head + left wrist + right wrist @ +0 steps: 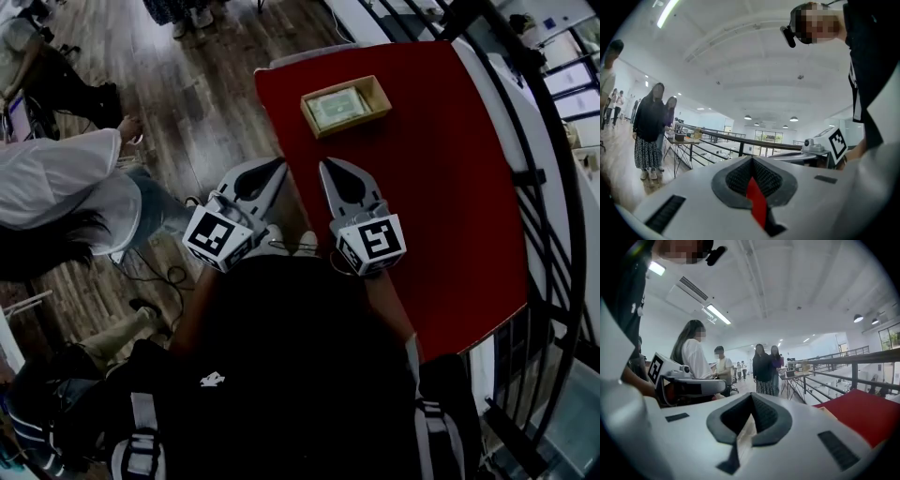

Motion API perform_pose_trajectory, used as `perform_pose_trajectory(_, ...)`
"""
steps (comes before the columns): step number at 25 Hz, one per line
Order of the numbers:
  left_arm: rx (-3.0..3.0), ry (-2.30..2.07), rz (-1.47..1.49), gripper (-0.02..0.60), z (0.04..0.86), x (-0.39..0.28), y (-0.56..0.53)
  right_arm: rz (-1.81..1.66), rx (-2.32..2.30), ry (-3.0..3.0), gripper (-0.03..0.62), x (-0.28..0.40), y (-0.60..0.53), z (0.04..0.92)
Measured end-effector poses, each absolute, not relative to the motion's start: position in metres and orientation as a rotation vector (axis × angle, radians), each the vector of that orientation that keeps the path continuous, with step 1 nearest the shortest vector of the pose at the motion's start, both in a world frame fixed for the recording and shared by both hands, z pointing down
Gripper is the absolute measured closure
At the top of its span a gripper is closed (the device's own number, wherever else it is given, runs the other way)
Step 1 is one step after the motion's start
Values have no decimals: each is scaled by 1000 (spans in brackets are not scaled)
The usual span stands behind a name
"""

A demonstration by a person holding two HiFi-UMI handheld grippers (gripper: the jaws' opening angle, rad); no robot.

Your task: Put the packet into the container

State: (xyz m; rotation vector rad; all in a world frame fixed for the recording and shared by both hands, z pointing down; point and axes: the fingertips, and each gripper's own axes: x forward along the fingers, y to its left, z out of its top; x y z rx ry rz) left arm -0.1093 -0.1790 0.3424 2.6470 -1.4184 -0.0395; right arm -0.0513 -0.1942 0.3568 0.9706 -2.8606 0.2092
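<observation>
The flat, pale green printed packet (337, 108) lies inside the shallow, tan, open-topped rectangular container (356, 123). The container stands on the red-covered table (450, 197) in the upper middle of the head view. As far as that view shows, the packet sits on the container's floor within its walls, and nothing hangs over the rim.

Both tools are well apart from it, in the lower middle of the frame, close against the person's dark-clad body. The left gripper (280, 163) points up the frame with its jaws together. Its own view shows the ribbed pads meeting at the tip, a sliver of red table in the slot behind them, and nothing held. The right gripper (325, 165) sits just beside it, also aimed toward the container, fully closed and empty. A pale strip shows through the slot behind its pads, and I take that for background, not a gripped thing.

From how things lie, the placing step looks done: the packet is in and neither gripper has hold of anything. The next move calls for little and needs no grasp. At most it is a check that the packet lies flat. If a corner rides up a wall, a closed tip could reach up the frame across the bare red cloth and press it down, taking care not to nudge the light container.
</observation>
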Motion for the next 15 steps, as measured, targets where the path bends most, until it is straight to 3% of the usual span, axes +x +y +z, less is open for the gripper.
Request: perform_pose_trajectory(15, 2677, -1382, -44, 580, 340, -100, -181, 197, 992, -2868, 573, -54, -193, 355)
